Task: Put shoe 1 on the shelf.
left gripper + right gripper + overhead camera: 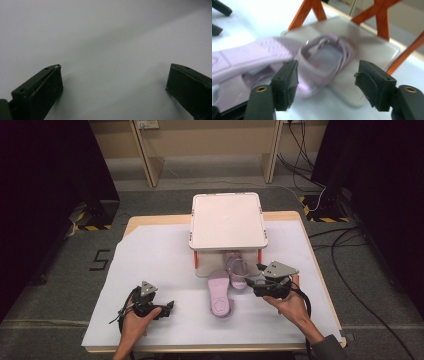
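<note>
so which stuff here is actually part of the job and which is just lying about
Part of the job:
- upright lilac sandal
- overturned lilac sandal
- white shelf rack
- right tool, open

Lying about:
- left tool, open over white sheet
- floor cables

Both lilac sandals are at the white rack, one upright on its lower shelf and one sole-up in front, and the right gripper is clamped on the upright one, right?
Not clamped. The right gripper view shows the right gripper with its jaws open, apart from the upright sandal. The rest stands.
</note>
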